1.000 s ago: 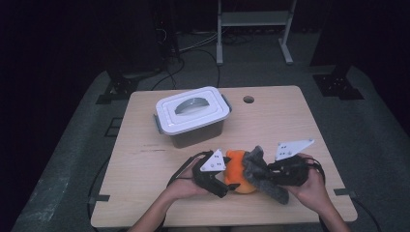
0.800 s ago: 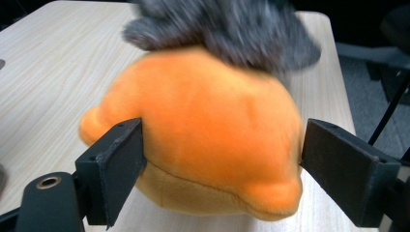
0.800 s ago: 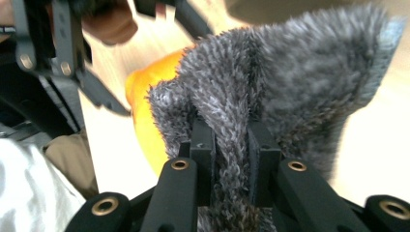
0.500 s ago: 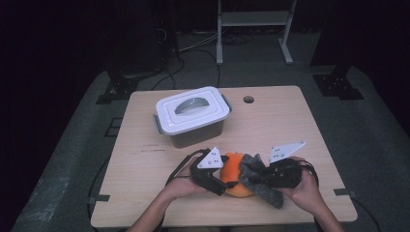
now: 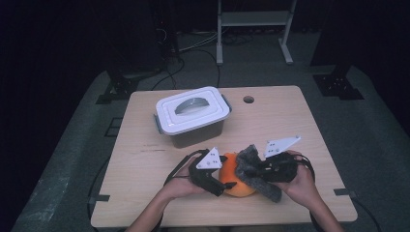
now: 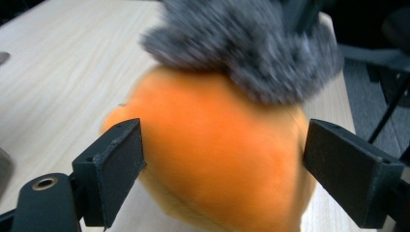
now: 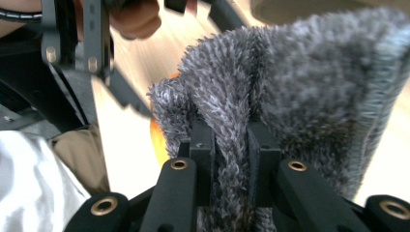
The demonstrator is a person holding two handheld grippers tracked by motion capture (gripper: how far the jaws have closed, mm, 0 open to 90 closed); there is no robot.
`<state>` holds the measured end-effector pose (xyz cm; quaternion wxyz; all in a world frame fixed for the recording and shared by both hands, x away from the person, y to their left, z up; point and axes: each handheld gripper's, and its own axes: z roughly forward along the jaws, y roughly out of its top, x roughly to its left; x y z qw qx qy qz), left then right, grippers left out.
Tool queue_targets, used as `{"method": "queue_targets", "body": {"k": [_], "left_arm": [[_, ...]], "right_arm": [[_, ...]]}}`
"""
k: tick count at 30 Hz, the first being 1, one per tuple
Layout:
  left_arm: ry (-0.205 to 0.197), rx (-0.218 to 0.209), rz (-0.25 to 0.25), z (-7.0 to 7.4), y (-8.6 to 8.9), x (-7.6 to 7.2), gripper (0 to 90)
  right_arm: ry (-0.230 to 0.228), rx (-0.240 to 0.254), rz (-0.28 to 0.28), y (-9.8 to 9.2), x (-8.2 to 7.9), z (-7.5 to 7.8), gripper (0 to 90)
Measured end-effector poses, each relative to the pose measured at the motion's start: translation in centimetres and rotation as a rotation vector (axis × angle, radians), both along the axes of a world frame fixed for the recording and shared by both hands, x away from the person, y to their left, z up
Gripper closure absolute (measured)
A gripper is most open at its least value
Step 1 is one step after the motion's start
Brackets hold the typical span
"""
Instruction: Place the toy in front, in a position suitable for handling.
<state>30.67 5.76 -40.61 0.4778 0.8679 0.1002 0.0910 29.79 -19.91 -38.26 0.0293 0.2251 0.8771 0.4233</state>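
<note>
A round orange plush [image 5: 235, 181] lies near the table's front edge, with a grey fuzzy cloth [image 5: 251, 164] draped on its right side. My left gripper [image 5: 227, 186] comes in from the left. In the left gripper view its jaws stand wide and both pads press the sides of the orange plush [image 6: 217, 154], with the grey cloth [image 6: 241, 43] on top. My right gripper [image 5: 254, 171] comes in from the right. In the right gripper view that gripper [image 7: 231, 135] is shut on a fold of the grey cloth [image 7: 300, 72], and a sliver of the orange plush [image 7: 157, 133] shows behind.
A grey container with a white lid [image 5: 192, 115] stands at the back left of the wooden table [image 5: 290, 121]. A small round hole [image 5: 248, 99] sits near the table's far edge. Behind the table are cables and a metal rack's legs [image 5: 287, 48].
My right gripper has shifted slightly left with the grey cloth in it. The left gripper has stayed on the orange plush.
</note>
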Motion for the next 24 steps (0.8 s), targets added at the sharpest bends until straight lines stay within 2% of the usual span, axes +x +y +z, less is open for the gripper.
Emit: {"method": "queue_targets", "body": {"k": [3, 6, 9, 12, 14, 17, 19, 24], "left_arm": [[0.006, -0.001, 0.000, 0.1, -0.1, 0.0, 14.3], [0.010, 0.010, -0.022, -0.4, -0.4, -0.3, 14.6], [0.007, 0.016, -0.038, -0.4, -0.7, -0.5, 14.6], [-0.002, 0.014, -0.058, -0.5, -0.8, -0.7, 14.6], [-0.005, 0.022, -0.069, -0.4, -0.8, -0.8, 14.5], [-0.011, 0.031, -0.061, -0.5, -0.6, -0.7, 14.5], [-0.006, 0.031, -0.041, -0.5, -0.5, -0.6, 14.6], [0.009, 0.016, -0.048, -0.4, -0.5, -0.5, 15.0]], "right_arm": [[0.037, 0.031, 0.016, -0.4, -0.6, -0.8, 75.8], [0.054, 0.018, 0.034, -0.6, -1.2, -0.9, 75.5], [0.028, -0.010, 0.036, -0.6, -1.7, 0.1, 75.5], [-0.020, 0.009, 0.030, -0.3, -1.5, 1.5, 75.5], [-0.035, -0.001, 0.031, 0.3, -1.1, 2.0, 75.2], [-0.031, -0.032, 0.043, 1.1, -0.6, 1.7, 75.2], [-0.024, -0.033, 0.046, 1.1, -0.6, 1.2, 75.4], [0.000, -0.013, 0.020, -0.7, -0.7, 0.7, 75.5]]}}
